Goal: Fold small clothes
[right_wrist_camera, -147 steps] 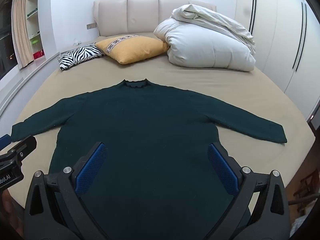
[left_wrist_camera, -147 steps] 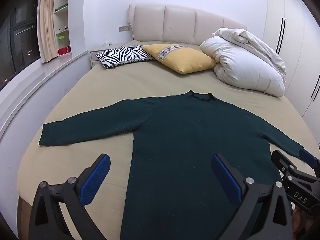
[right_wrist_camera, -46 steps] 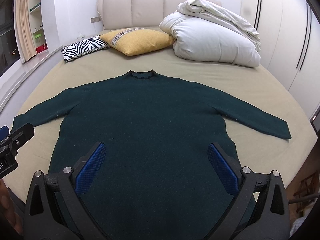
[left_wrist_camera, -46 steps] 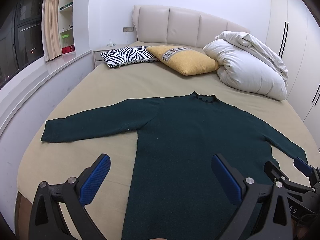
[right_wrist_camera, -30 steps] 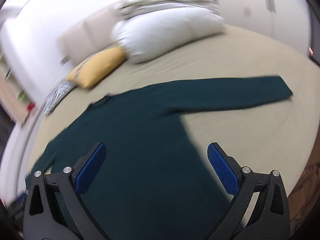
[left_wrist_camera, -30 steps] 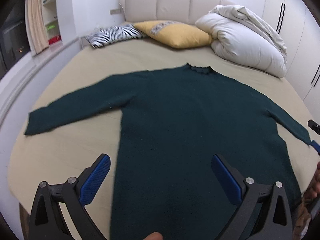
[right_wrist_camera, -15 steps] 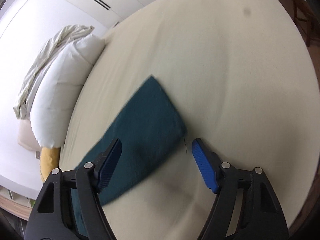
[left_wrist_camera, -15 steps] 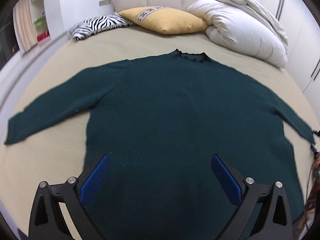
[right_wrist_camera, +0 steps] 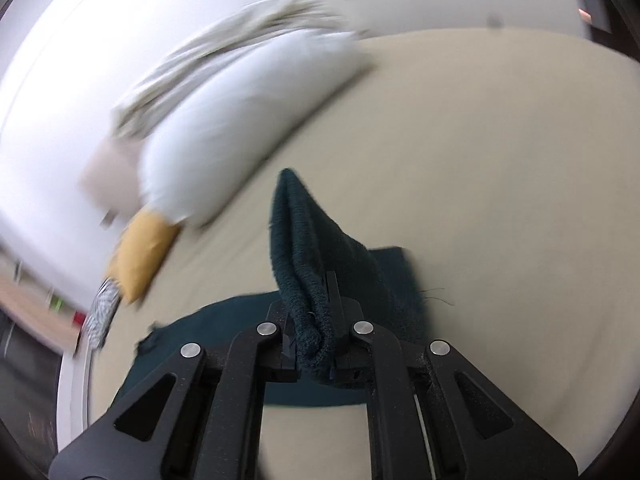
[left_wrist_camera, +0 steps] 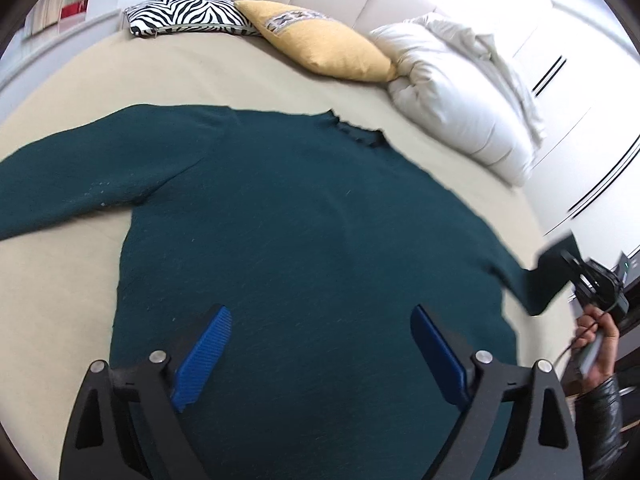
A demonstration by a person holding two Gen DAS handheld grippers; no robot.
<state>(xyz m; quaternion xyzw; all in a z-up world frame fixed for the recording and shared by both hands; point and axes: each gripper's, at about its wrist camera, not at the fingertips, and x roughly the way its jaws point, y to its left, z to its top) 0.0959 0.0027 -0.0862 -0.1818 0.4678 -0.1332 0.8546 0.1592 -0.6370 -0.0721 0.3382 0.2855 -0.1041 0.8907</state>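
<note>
A dark green sweater [left_wrist_camera: 304,232] lies flat on the beige bed [left_wrist_camera: 120,80], neck towards the headboard. My left gripper [left_wrist_camera: 320,352] is open and empty above the sweater's lower body. My right gripper [right_wrist_camera: 314,344] is shut on the cuff of the sweater's right sleeve [right_wrist_camera: 308,248] and lifts it off the bed. In the left wrist view the right gripper [left_wrist_camera: 592,284] shows at the right edge with the raised sleeve end [left_wrist_camera: 548,276]. The left sleeve [left_wrist_camera: 80,184] lies stretched out flat to the left.
A zebra pillow [left_wrist_camera: 180,16], a yellow pillow [left_wrist_camera: 320,44] and a bundled white duvet [left_wrist_camera: 460,92] lie by the headboard. White wardrobe doors [left_wrist_camera: 580,80] stand to the right. A window ledge [left_wrist_camera: 48,48] runs along the left side of the bed.
My right gripper went to the end of the right sleeve, shut on the cuff and lifted it. My left gripper moved forward and lower over the sweater's body.
</note>
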